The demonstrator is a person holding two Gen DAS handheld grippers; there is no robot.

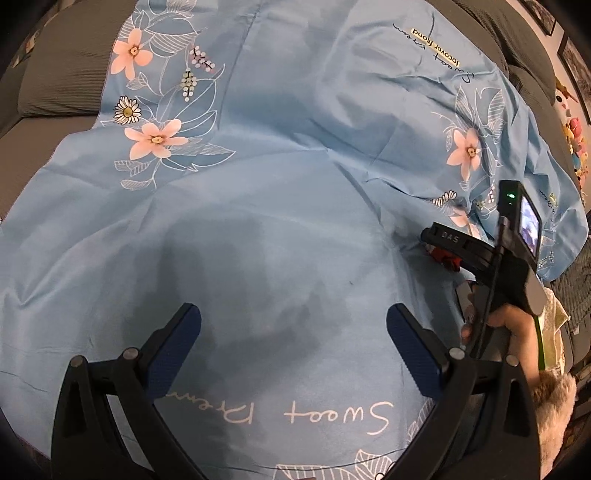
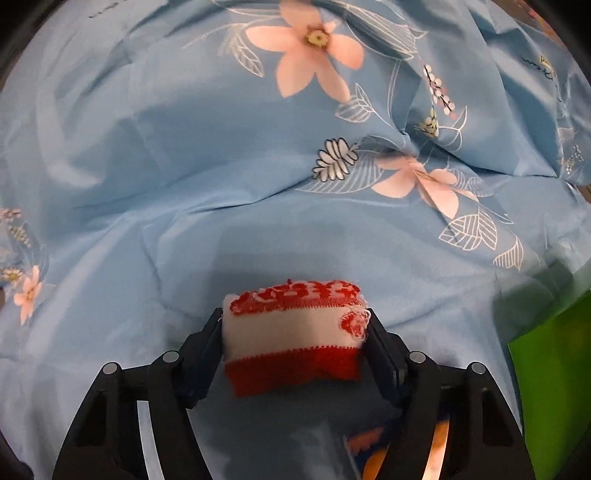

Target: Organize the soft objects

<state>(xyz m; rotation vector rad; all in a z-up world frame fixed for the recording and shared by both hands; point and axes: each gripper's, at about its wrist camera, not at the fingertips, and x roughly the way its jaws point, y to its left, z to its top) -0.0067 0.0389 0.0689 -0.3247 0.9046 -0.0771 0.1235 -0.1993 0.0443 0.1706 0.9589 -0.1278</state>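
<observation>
A light blue flowered sheet [image 1: 280, 155] covers the bed and fills both views [image 2: 184, 155]. My left gripper [image 1: 293, 343] is open and empty, hovering over the sheet above the white printed script. My right gripper [image 2: 295, 332] is shut on a red and white folded cloth [image 2: 295, 332], held just above the sheet. In the left wrist view the right gripper [image 1: 448, 254] shows at the right edge, with a bit of the red cloth [image 1: 445, 258] visible under it.
Grey pillows [image 1: 55, 74] lie at the far left of the bed and a grey cushion [image 1: 491, 26] at the top right. A bright green object [image 2: 554, 376] sits at the right edge of the right wrist view. Colourful toys [image 1: 574, 133] hang on the wall.
</observation>
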